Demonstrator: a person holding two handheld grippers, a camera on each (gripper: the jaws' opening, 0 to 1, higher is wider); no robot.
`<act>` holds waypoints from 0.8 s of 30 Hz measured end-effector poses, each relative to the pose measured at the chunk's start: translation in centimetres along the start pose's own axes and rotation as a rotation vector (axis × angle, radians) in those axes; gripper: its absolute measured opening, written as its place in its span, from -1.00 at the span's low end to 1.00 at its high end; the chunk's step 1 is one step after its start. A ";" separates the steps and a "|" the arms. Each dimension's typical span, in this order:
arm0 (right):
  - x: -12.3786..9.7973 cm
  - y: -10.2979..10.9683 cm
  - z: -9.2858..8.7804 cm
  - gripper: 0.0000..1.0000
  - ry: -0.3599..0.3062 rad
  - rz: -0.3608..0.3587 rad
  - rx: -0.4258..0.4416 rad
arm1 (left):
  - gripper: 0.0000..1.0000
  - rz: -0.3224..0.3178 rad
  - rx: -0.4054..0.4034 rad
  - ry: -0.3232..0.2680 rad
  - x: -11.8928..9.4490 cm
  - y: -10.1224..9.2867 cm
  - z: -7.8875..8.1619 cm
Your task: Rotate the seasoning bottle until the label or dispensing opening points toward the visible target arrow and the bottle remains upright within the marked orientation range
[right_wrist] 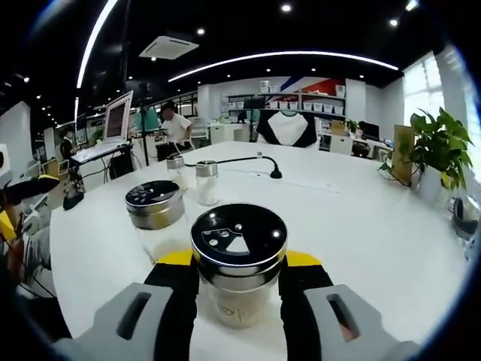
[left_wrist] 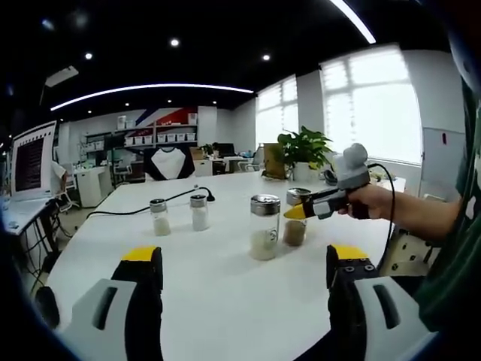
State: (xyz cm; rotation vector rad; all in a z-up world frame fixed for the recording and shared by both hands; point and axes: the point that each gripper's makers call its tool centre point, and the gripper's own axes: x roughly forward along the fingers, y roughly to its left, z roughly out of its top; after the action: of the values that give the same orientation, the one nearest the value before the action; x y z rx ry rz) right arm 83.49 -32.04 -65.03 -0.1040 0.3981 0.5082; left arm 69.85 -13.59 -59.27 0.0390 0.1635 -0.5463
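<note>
Clamped between the black, yellow-tipped jaws of the right gripper (right_wrist: pixel 239 263), a clear glass seasoning bottle (right_wrist: pixel 238 267) stands upright on the white table (right_wrist: pixel 361 218), its round black lid pierced with dispensing holes. Just to its left and slightly farther sits a second glass shaker (right_wrist: pixel 155 210) with a brushed-metal cap. Two smaller shakers (right_wrist: pixel 192 180) stand farther back, near a black cable (right_wrist: pixel 240 160). From the left gripper view, the left gripper (left_wrist: pixel 244 267) hangs with jaws spread wide, well short of the bottles. A potted plant (left_wrist: pixel 303 150) marks the table's far right.
</note>
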 end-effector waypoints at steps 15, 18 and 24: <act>0.1 -0.3 0.0 -0.19 0.001 -0.043 0.025 | 0.89 0.002 -0.011 -0.001 0.1 0.0 0.0; 0.2 -0.3 0.0 -0.19 0.003 -0.043 0.025 | 0.89 0.003 -0.012 -0.002 0.1 0.0 0.0; 0.2 -0.3 0.0 -0.18 0.015 -0.043 0.032 | 0.89 0.003 -0.016 -0.002 0.0 0.1 0.0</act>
State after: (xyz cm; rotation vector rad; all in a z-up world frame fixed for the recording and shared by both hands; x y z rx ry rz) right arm 83.76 -32.23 -65.11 -0.0856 0.4175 0.4584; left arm 69.90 -13.53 -59.30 0.0233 0.1658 -0.5417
